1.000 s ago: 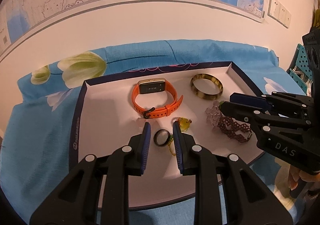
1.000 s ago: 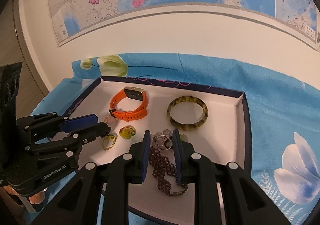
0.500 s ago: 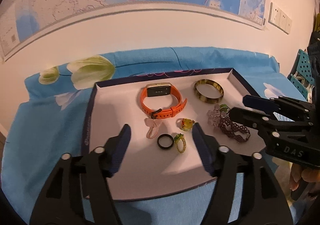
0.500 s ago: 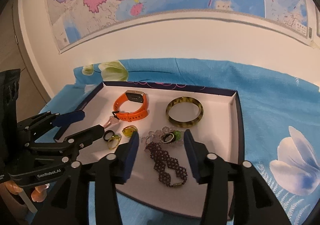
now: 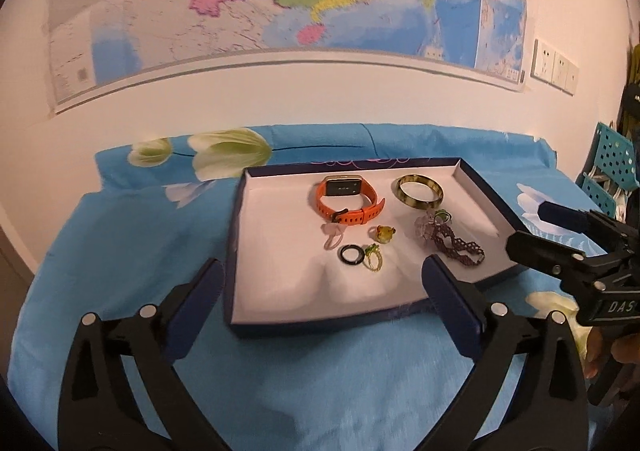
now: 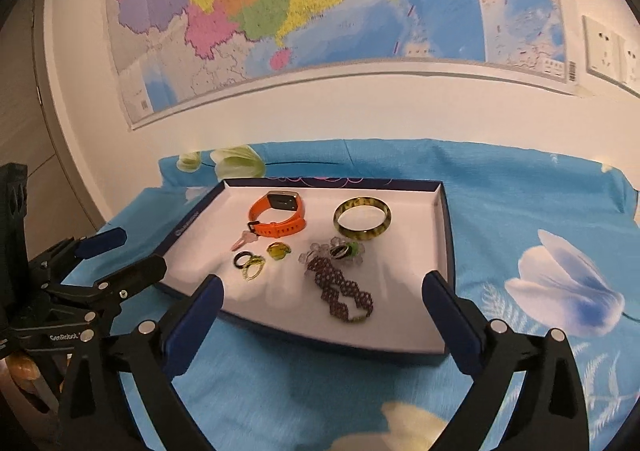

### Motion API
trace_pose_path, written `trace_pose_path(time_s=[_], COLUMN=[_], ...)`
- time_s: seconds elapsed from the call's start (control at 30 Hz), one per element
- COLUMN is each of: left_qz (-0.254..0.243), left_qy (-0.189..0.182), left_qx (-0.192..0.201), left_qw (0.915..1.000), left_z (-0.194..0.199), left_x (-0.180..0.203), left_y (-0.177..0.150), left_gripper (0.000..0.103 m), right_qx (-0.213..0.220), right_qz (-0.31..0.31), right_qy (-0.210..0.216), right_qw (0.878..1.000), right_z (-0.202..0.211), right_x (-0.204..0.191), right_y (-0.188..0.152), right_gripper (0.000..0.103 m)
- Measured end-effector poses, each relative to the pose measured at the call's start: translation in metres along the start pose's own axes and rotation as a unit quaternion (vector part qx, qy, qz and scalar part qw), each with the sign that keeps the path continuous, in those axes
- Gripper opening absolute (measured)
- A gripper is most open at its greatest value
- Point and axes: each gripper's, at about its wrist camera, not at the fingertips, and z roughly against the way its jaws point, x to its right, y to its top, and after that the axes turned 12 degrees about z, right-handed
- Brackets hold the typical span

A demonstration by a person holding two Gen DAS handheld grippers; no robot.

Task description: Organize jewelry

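1. Both tools held back over the blue floral cloth (image 6: 520, 219) on the surface, short of the shallow navy-rimmed white tray (image 5: 236, 243); left gripper (image 5: 324, 283) with jaws spread wide and holding nothing; right gripper (image 6: 322, 297) likewise wide and holding nothing.
2. All jewelry lying inside the tray: orange-strapped smartwatch (image 5: 346, 203) and mottled olive bangle (image 5: 418, 193) toward the far side; black ring (image 5: 351, 254) touching a thin gold ring with a green stone (image 5: 374, 258); yellow-green gem ring (image 5: 383, 233) and pale pink clip (image 5: 333, 237) close by; dark maroon beaded bracelet (image 6: 344, 293) running into a cluster of clear beads and a green ring (image 6: 340, 251).
3. Judged: sorting seemingly near its end, or paused between picks.
4. If another pick follows, best to choose 1 piece standing apart; narrow the jaws before descending; come straight down.
5. Risk: dragging the touching rings together, or snagging the bracelet on the bead cluster; worth lifting slowly.
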Motion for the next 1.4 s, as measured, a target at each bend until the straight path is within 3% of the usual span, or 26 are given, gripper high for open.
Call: trace_pose_path(time_s=[0.43,1.4], left_qz=[0.029,0.014], left_qy=[0.008,0.009], left_qx=[0.024,0.091], left_qw=[0.9993,0.9957], left_z=[0.051,0.138], left_x=[-0.019,-0.009], left_y=[-0.021,-0.042], left_gripper=[0.097,0.097], right_qx=[0.029,0.066], right_qz=[0.037,0.033], right_qy=[-0.043,-0.041], right_qw=[0.998,0.996], right_z=[0.053,0.114], right_x=[-0.038,-0.066], right_y=[-0.026,-0.040], right_gripper=[0.096,0.096])
